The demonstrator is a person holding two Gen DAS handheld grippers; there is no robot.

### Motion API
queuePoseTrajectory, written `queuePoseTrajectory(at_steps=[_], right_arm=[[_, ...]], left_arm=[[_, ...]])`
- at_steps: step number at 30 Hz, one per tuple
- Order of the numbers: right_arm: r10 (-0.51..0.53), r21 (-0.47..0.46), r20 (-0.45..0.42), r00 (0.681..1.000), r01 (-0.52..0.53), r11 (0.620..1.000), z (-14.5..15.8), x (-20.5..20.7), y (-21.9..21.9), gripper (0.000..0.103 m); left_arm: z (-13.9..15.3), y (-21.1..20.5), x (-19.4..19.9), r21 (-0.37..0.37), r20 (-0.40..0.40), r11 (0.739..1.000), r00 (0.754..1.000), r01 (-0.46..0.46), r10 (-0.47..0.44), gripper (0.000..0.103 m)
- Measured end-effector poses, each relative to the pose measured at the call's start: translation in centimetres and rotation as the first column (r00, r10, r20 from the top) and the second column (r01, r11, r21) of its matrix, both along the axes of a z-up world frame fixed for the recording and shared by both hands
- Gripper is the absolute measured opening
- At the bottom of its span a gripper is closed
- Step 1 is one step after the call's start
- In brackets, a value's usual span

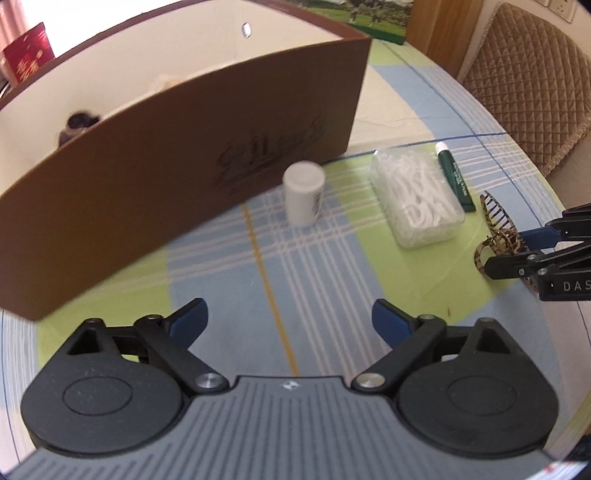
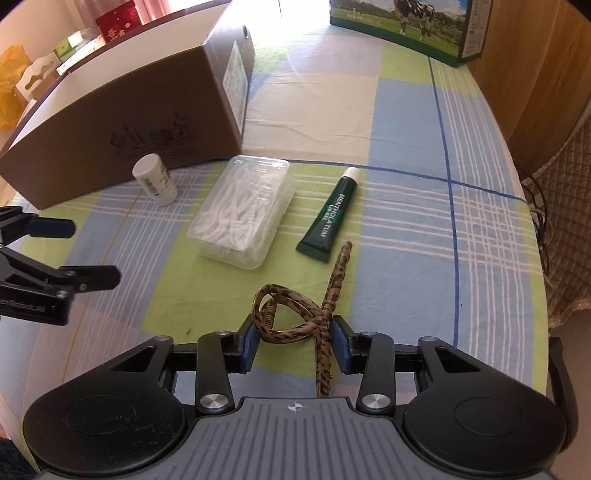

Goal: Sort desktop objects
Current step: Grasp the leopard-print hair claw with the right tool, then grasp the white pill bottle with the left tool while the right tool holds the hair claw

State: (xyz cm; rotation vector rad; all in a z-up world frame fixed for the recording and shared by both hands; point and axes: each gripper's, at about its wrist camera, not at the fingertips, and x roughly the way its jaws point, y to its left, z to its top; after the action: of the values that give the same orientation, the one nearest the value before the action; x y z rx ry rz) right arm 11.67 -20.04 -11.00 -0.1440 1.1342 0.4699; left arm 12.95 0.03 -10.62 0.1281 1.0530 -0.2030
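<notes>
My right gripper (image 2: 293, 338) is shut on a leopard-print hair claw clip (image 2: 295, 317), pads on both sides of it; the clip also shows in the left wrist view (image 1: 496, 229) with the right gripper (image 1: 517, 247) on it. My left gripper (image 1: 290, 317) is open and empty above the cloth; it shows at the left of the right wrist view (image 2: 94, 251). A white bottle (image 1: 303, 194) (image 2: 155, 180) stands before the brown box (image 1: 184, 158) (image 2: 122, 122). A clear box of floss picks (image 1: 415, 195) (image 2: 242, 208) and a green lip gel tube (image 1: 454, 177) (image 2: 330, 216) lie beside it.
The checked tablecloth (image 2: 406, 206) covers the table. The brown box is open-topped with a dark object (image 1: 79, 123) inside. A green carton with a cow picture (image 2: 402, 22) stands at the back. A quilted chair (image 1: 532, 74) is at the right.
</notes>
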Motion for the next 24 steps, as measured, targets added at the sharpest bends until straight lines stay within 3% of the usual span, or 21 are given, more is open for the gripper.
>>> queuePoseTrajectory(at_steps=[3, 5, 12, 14, 16, 24], right_arm=[[-0.003, -0.003, 0.000, 1.000, 0.003, 1.000, 0.0, 0.6, -0.2, 0.038], [-0.006, -0.003, -0.002, 1.000, 0.006, 1.000, 0.0, 0.9, -0.4, 0.038], [-0.005, -0.003, 0.002, 1.000, 0.005, 1.000, 0.0, 1.5, -0.5, 0.038], [-0.005, -0.002, 0.003, 1.000, 0.005, 1.000, 0.0, 1.6, -0.5, 0.038], [-0.002, -0.002, 0.004, 1.000, 0.002, 1.000, 0.0, 1.6, -0.5, 0.038], [0.001, -0.002, 0.007, 1.000, -0.001, 1.000, -0.1, 1.6, -0.5, 0.038]], left_arm=[[-0.1, -0.5, 1.2, 0.001, 0.040, 1.000, 0.999, 0.011, -0.011, 0.083], [-0.1, -0.6, 2.1, -0.004, 0.067, 1.000, 0.998, 0.008, -0.007, 0.073], [0.0, -1.3, 4.4, -0.010, 0.142, 1.000, 0.990, 0.002, -0.001, 0.055], [-0.2, -1.5, 4.7, -0.009, 0.141, 1.000, 0.990, 0.005, -0.004, 0.036], [-0.2, -1.5, 4.8, -0.020, 0.140, 1.000, 0.990, 0.011, -0.008, 0.025], [0.2, -0.5, 3.7, -0.022, 0.129, 1.000, 0.992, -0.012, 0.014, 0.022]])
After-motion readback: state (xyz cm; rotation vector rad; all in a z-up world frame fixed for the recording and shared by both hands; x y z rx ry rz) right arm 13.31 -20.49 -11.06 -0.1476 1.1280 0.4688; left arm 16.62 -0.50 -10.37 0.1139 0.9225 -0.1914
